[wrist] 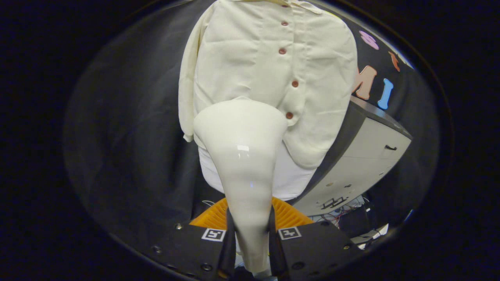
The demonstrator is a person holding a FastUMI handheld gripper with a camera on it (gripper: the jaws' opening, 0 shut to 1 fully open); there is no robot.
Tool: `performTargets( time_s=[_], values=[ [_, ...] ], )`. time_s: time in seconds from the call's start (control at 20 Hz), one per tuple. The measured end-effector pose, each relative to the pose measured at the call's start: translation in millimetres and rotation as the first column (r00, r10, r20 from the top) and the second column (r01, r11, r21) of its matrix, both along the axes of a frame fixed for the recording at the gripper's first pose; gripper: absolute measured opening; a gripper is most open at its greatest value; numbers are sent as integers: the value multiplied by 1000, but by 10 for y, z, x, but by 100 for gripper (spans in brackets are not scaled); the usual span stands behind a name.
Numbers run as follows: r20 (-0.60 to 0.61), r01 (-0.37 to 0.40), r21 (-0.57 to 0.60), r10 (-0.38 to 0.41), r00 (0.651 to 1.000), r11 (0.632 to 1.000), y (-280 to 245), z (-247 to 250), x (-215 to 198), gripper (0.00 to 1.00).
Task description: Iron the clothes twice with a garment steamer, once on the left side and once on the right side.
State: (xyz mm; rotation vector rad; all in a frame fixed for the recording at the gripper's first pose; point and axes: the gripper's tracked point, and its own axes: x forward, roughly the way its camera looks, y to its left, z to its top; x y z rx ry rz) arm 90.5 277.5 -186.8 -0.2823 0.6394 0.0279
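A cream button-up shirt (250,62) with reddish-brown buttons hangs against the black booth wall, straight ahead of me. My gripper (252,230) is shut on the handle of a glossy white garment steamer (242,156). The steamer rises from between my fingers, and its wide head rests against the lower part of the shirt, left of the button row. A white layer (291,179) hangs out below the shirt's hem, partly hidden by the steamer.
A grey-and-white cabinet (363,160) with a dark top edge stands to the right of the shirt. Loose cables (343,207) lie at its foot. An orange ribbed part (289,214) sits just behind my fingers.
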Motion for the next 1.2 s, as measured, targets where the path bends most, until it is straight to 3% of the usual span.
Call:
performTargets(
  time_s=[0.3, 0.55, 1.2],
  values=[
    [96, 10, 17, -12, 995, 1000, -159, 896, -139, 35],
    [188, 33, 77, -47, 981, 997, -348, 1572, 4, 34],
    [313, 31, 165, -82, 946, 986, -598, 2888, 1013, 34]
  ],
)
